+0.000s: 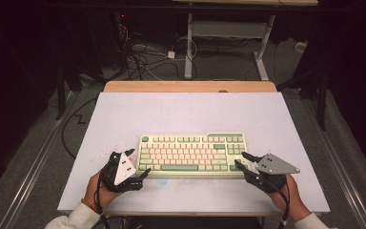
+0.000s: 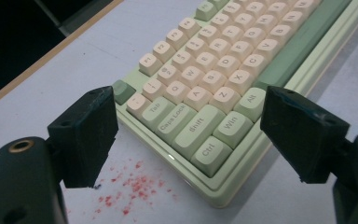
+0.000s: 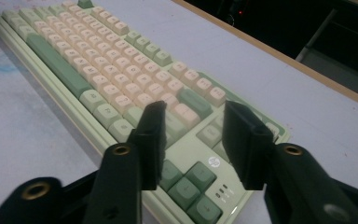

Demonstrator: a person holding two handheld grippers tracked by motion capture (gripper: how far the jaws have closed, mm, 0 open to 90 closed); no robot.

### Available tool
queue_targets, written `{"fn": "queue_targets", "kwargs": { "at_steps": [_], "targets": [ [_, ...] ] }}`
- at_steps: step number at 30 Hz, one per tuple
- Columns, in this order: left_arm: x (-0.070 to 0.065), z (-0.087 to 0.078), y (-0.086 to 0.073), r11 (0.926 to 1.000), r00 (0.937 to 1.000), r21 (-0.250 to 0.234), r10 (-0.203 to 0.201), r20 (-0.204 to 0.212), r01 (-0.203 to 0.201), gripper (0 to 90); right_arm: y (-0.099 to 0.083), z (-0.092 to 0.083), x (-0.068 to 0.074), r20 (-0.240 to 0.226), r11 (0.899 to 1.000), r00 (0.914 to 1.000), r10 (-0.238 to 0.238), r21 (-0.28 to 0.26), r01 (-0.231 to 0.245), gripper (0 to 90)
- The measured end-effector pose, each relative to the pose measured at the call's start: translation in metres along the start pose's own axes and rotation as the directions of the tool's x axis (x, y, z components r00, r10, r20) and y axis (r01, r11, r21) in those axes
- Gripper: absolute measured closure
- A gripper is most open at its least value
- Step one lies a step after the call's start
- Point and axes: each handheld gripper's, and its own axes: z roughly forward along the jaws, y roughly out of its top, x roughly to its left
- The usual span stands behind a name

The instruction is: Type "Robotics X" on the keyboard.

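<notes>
Left gripper [image 2: 186, 135] jaws stand wide apart with nothing between the pads; the keyboard [image 2: 223, 84] near-left corner (Ctrl, Win, Shift) sits just ahead in the gap, not touched. Red specks [image 2: 130, 189] on the table [image 2: 51, 93] lie beside the left-hand jaw, just short of the corner. Right gripper [image 3: 196, 140] jaws are narrower but with a clear gap; they hang over the keyboard's right end, arrow cluster [image 3: 186, 186] below and between them, nav keys just beyond. Can't tell from the right gripper view whether the pads hover or graze the keycaps; I'd say hover, nothing pinched. In the high view the keyboard [image 1: 193, 155] lies flat and square near the front of the table [image 1: 186, 109], left gripper [image 1: 138, 164] at its left end, right gripper [image 1: 242, 160] at its right end, both a little apart from the case. Handling judgement: rigid plastic case, moderately light, smooth and likely slippery on the sides; keycaps are loose-fitting and can pop off or press in, so they're no grip point. Take it by the case edge at each short end, one pad under the lip and one on the top bezel, both ends level so it doesn't twist or slide out.
</notes>
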Motion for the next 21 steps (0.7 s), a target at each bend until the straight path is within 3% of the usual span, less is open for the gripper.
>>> {"fn": "queue_targets", "kwargs": {
  "at_steps": [7,9,12,21],
  "targets": [
    [0.0,-0.001,0.001,1.0,0.9997,-0.002,-0.008,-0.023,0.008,18.4,0.007,0.016,-0.003,-0.056,1.0,0.9984,-0.009,0.015,0.009,77.5],
    [0.0,-0.001,0.001,0.9999,0.9995,0.005,-0.016,-0.028,0.016,18.4,0.011,0.023,-0.003,-0.052,1.0,0.9985,-0.015,0.027,0.016,82.3],
    [0.0,0.0,-0.001,0.9997,0.9997,-0.001,-0.024,-0.008,0.024,18.3,0.017,0.032,-0.002,-0.077,0.999,0.997,-0.01,0.032,0.012,88.5],
    [0.005,0.001,-0.006,0.999,0.999,0.0,-0.045,0.005,0.045,18.3,0.037,0.066,0.008,-0.13,0.994,0.9899,-0.056,0.084,0.067,90.0]
  ]
}}
